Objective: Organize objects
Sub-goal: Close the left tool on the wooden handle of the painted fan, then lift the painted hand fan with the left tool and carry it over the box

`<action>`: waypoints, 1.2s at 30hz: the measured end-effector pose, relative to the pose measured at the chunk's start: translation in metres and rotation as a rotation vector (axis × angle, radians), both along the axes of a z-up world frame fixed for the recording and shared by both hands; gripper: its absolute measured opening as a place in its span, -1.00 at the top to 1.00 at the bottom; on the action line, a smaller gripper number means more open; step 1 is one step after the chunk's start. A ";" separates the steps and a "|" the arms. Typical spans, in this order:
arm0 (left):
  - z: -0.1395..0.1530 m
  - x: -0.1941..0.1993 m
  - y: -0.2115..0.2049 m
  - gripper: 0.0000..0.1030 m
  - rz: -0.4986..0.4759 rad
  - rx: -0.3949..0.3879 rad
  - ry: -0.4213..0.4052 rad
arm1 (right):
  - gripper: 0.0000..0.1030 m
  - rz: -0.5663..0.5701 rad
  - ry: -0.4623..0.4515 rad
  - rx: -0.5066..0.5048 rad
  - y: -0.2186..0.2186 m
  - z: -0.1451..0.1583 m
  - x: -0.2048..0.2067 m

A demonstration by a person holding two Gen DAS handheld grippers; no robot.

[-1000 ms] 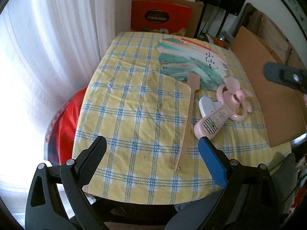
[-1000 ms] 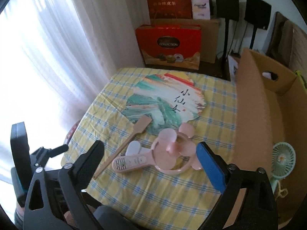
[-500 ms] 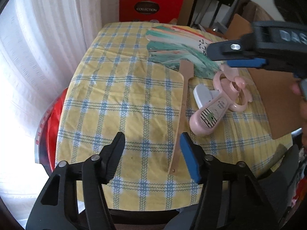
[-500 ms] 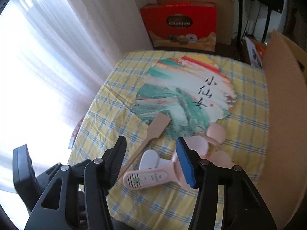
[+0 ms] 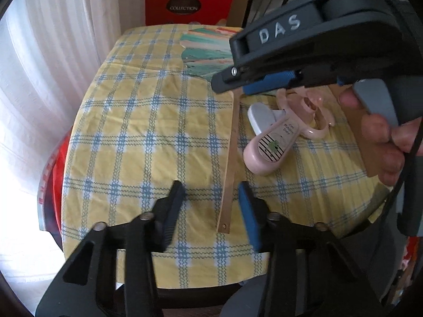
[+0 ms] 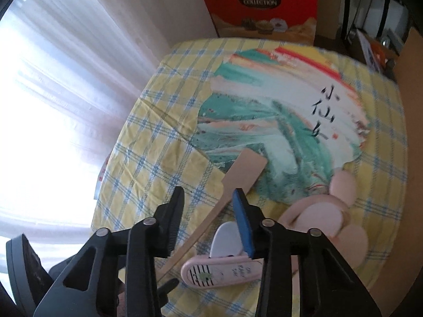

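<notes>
A painted paper fan (image 6: 277, 111) lies on the yellow checked tablecloth (image 5: 137, 132), its long wooden handle (image 5: 231, 158) pointing at the near edge. Beside the handle lies a pink handheld electric fan (image 5: 272, 150) with a white clip. My left gripper (image 5: 211, 200) hovers over the handle's near end; its jaws are closing, with the handle tip showing between them, untouched. My right gripper (image 6: 208, 200) hangs over the handle's broad upper part (image 6: 246, 169), jaws also closing and apart from the wood. In the left wrist view the right gripper (image 5: 232, 87) reaches in from the right, held by a hand (image 5: 383, 142).
A cardboard box (image 6: 412, 105) stands along the table's right side. A red gift bag (image 5: 185, 8) stands behind the table, and a white curtain (image 5: 53, 52) hangs on the left. Something red (image 5: 55, 163) sits low beside the table's left edge.
The jaws of both grippers have narrowed a lot. The right gripper has come down and in over the fan handle, now filling the upper right of the left wrist view.
</notes>
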State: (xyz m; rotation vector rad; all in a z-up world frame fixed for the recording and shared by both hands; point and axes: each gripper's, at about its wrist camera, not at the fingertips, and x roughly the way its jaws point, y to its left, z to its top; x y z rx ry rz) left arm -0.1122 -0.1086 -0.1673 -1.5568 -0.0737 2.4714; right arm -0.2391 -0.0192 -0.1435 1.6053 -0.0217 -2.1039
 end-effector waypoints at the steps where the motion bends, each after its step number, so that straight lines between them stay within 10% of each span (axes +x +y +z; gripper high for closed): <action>1: 0.000 0.000 -0.001 0.39 0.005 0.004 0.000 | 0.31 0.000 -0.008 0.000 -0.001 -0.002 0.000; 6: -0.001 -0.002 -0.004 0.79 0.020 0.032 0.007 | 0.31 0.000 -0.028 0.004 -0.004 -0.009 0.000; 21: 0.024 -0.007 -0.027 0.79 0.089 0.222 0.013 | 0.31 -0.016 -0.100 -0.082 -0.005 -0.016 0.002; 36: 0.069 0.005 -0.009 0.81 0.020 0.304 0.094 | 0.73 -0.063 -0.027 -0.230 0.008 0.018 0.021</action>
